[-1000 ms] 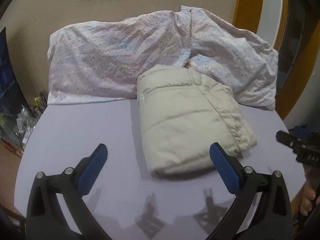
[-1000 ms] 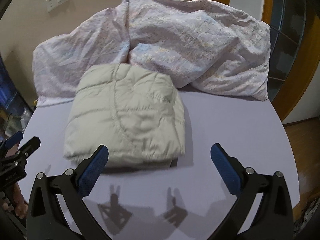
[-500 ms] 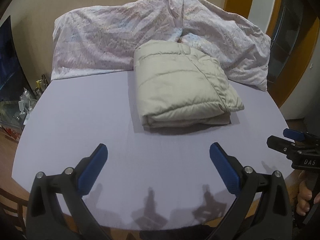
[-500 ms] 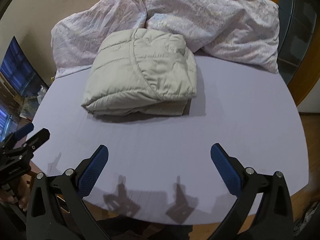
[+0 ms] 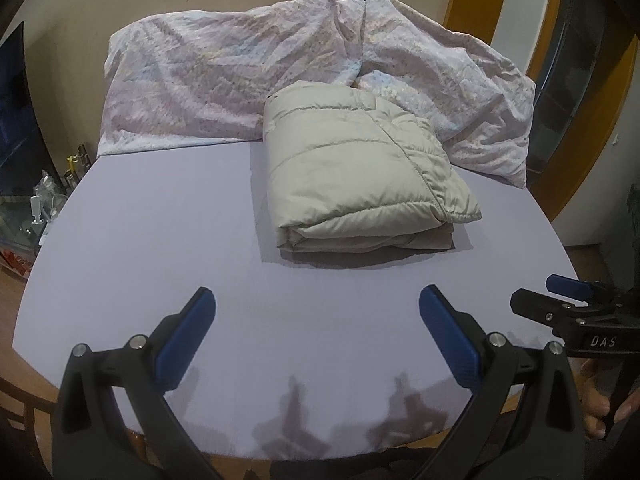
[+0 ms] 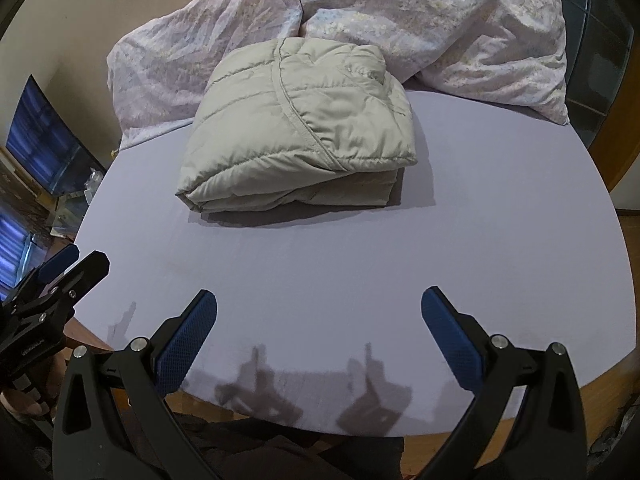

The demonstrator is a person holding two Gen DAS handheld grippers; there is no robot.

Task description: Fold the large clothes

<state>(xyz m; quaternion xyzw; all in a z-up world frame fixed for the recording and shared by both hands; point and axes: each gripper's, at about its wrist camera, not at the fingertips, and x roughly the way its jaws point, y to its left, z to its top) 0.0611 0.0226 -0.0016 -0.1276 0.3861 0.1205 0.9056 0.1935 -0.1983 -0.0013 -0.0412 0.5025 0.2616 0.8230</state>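
A beige puffer jacket (image 5: pixel 360 172) lies folded into a thick rectangle on the lilac round table (image 5: pixel 160 240), toward its far side; the right wrist view shows the jacket (image 6: pixel 300 132) too. My left gripper (image 5: pixel 316 320) hangs open over the table's near edge, well short of the jacket, with nothing between its blue pads. My right gripper (image 6: pixel 318 322) is open too, also near the front edge and empty. Each gripper shows in the other's view: the right gripper (image 5: pixel 560 304) at the right edge, the left gripper (image 6: pixel 60 276) at the left edge.
A crumpled pale floral quilt (image 5: pixel 248 80) is heaped along the table's back, touching the jacket. A screen (image 6: pixel 44 140) and clutter stand on the left beyond the table. An orange door frame (image 5: pixel 592 128) is at the right. A person's hand (image 5: pixel 600 416) holds the right gripper.
Both grippers have drawn back from the folded jacket toward the table's near edge and risen; the jacket and quilt stay where they were. Both grippers stay open.
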